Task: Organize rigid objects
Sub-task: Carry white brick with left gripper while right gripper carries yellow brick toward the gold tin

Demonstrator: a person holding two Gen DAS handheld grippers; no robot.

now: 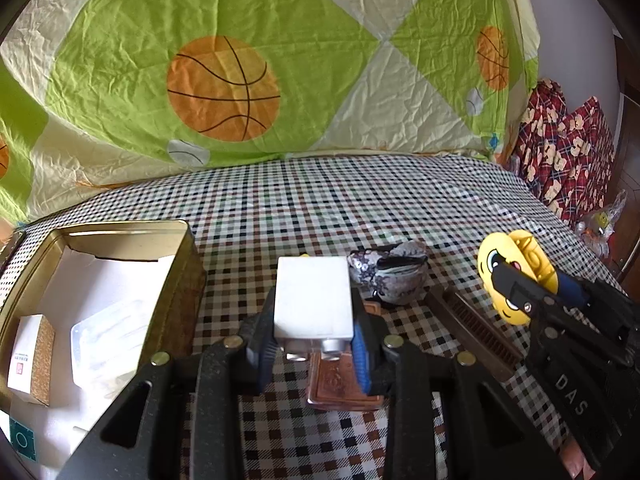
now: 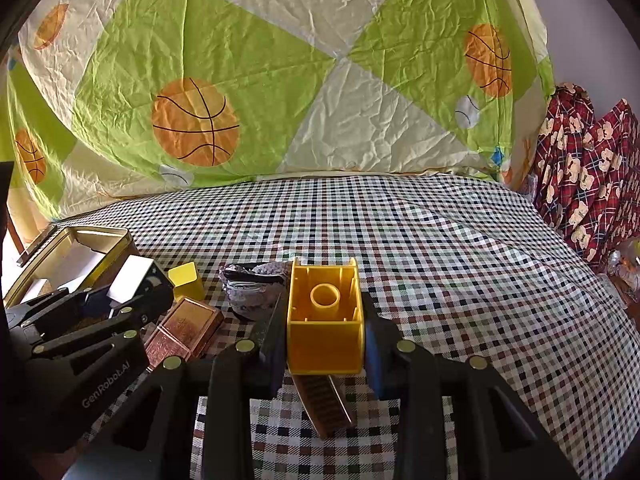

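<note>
Checked cloth (image 2: 440,264) covers the whole working surface, and behind it a crumpled quilt (image 1: 280,60) in green and cream with printed basketballs is draped as a backdrop; red patterned fabric (image 2: 592,176) is bunched at the far right.

At the left edge an open gold tin (image 1: 192,264) is seen, lined in white, with a small carton (image 1: 30,356) and a clear plastic piece (image 1: 108,344) lying inside. The left gripper (image 1: 316,344) is clamped on a white block (image 1: 312,296), whose studs face the camera (the block is held just right of the tin, above the cloth). Beneath it a copper-coloured box (image 1: 340,384) lies flat. A small yellow cube (image 2: 187,278) is seen beyond the left gripper in the right wrist view.

The right gripper (image 2: 326,344) is closed on a yellow block (image 2: 326,320), its hollow underside turned up toward the camera; from the left wrist view a cartoon face is shown on its other side. A brown comb (image 1: 476,324) lies on the cloth under it. A grey patterned pouch (image 1: 388,276) rests between the two grippers, a little farther away.
</note>
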